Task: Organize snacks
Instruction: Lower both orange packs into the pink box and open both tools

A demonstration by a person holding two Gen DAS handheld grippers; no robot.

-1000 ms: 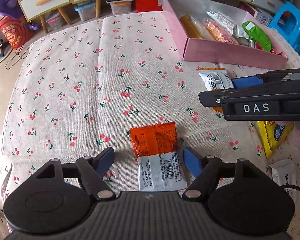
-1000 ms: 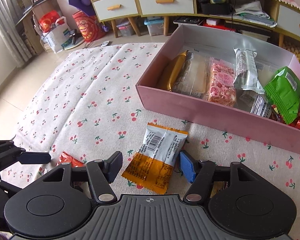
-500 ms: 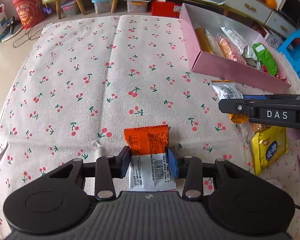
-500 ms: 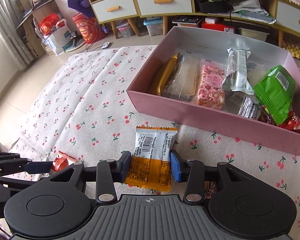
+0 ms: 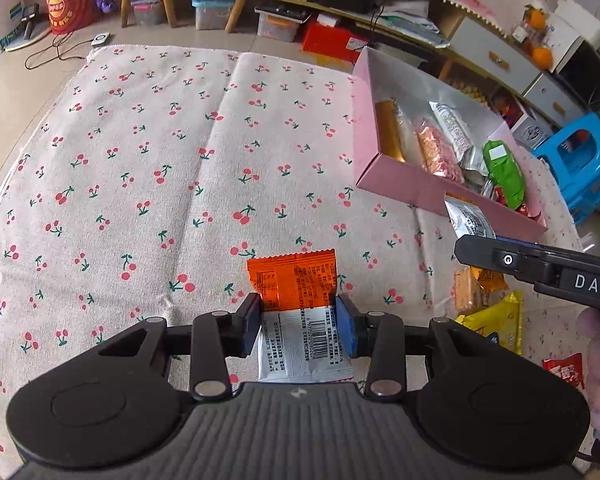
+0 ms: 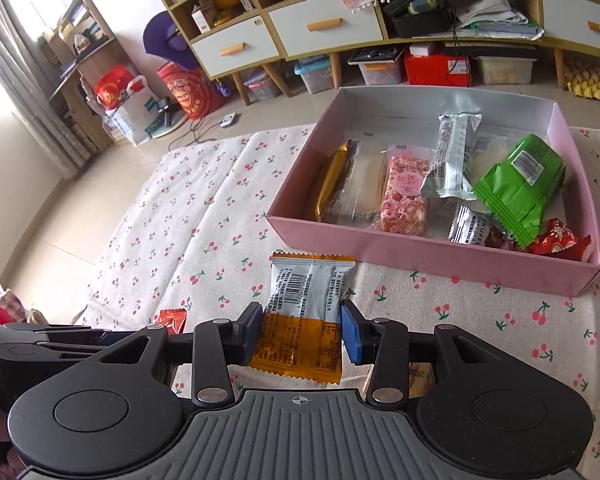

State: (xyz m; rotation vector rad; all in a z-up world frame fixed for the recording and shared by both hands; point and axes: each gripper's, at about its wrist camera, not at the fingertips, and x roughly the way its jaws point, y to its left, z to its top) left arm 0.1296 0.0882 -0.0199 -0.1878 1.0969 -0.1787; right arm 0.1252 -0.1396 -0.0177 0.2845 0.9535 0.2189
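Note:
My left gripper (image 5: 299,324) is shut on an orange-and-white snack packet (image 5: 296,280) and holds it above the cherry-print cloth (image 5: 160,168). My right gripper (image 6: 300,334) is shut on a silver-and-yellow snack packet (image 6: 308,304), lifted just in front of the pink box (image 6: 440,256). The pink box (image 5: 396,188) holds several snacks: a gold bar (image 6: 332,178), a pink bar (image 6: 406,192), a silver packet (image 6: 452,152) and a green packet (image 6: 520,188). The right gripper also shows at the right of the left wrist view (image 5: 472,248).
Loose snacks lie on the cloth at the right: a yellow packet (image 5: 496,320), an orange cracker packet (image 5: 470,292) and a red one (image 5: 564,372). A blue stool (image 5: 584,164) stands beside the table. Drawers and shelves (image 6: 320,28) line the far wall.
Both grippers went from open around their packets to shut on them, then lifted them off the cloth. The right one has moved toward the pink box.

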